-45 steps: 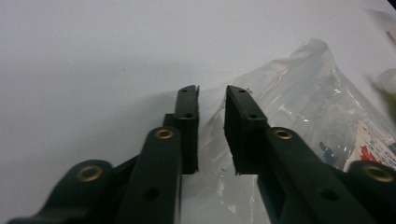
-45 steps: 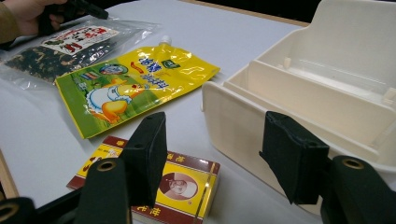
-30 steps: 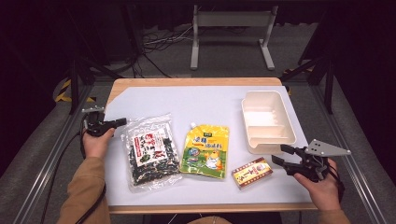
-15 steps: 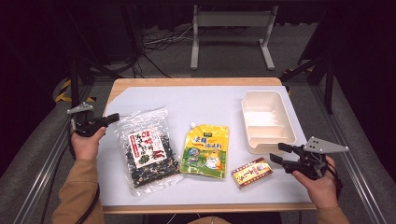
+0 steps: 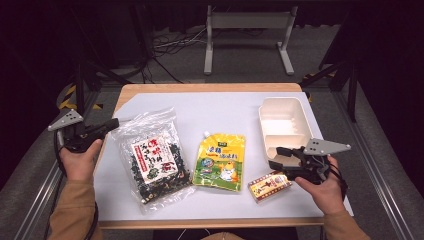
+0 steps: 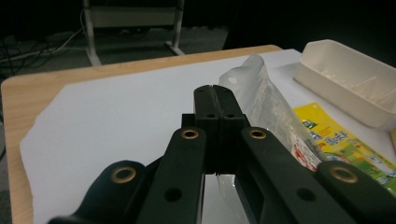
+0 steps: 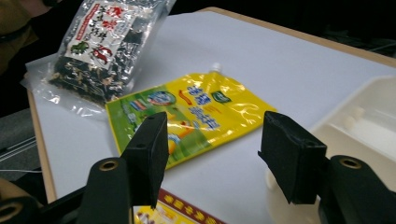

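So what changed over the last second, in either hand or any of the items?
The left gripper drew back toward the table's left edge, jaws shut and empty beside the seaweed bag. The right gripper edged a little left, open above the small box. The yellow pouch and white tray stayed put.

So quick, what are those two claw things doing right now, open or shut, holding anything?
Left gripper: shut, jaws pressed together, nothing between them.
Right gripper: open, holding nothing, above the small red and yellow printed box.

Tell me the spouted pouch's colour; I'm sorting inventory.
The pouch is yellow with green; clearest in the right gripper view.
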Action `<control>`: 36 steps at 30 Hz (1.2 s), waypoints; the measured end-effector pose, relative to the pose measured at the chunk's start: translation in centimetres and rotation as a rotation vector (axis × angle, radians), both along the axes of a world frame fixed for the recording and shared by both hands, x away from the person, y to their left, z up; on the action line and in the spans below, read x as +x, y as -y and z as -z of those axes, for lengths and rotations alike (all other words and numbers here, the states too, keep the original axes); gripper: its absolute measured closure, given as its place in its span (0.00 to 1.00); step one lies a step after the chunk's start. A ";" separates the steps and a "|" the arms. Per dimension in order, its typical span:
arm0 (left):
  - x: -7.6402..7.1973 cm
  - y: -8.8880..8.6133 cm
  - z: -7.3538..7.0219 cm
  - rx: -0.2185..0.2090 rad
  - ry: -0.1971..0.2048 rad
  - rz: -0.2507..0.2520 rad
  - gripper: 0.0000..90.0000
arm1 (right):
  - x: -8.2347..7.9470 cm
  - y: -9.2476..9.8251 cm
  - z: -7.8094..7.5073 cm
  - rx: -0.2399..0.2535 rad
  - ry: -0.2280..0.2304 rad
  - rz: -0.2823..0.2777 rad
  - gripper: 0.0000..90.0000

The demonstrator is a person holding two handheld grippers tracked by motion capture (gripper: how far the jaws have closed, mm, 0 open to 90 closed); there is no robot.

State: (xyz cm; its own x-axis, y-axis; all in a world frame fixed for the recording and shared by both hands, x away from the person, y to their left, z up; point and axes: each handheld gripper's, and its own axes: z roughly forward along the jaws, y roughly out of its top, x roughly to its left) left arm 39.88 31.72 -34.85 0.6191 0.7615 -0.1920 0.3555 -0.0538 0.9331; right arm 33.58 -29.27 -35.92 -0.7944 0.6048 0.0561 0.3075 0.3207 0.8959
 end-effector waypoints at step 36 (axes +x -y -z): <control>-6.3 4.2 -6.5 0.043 0.254 0.228 1.00 | 6.4 -16.3 -3.9 -0.041 -0.036 -0.295 0.31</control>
State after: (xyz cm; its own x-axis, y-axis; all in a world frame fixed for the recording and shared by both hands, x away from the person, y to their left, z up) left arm 33.59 27.53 -28.38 0.7980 0.6023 0.0189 0.0868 -0.1460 0.9855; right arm 40.00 -12.98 -32.02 -0.9341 0.3505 0.0675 0.2267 0.4366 0.8706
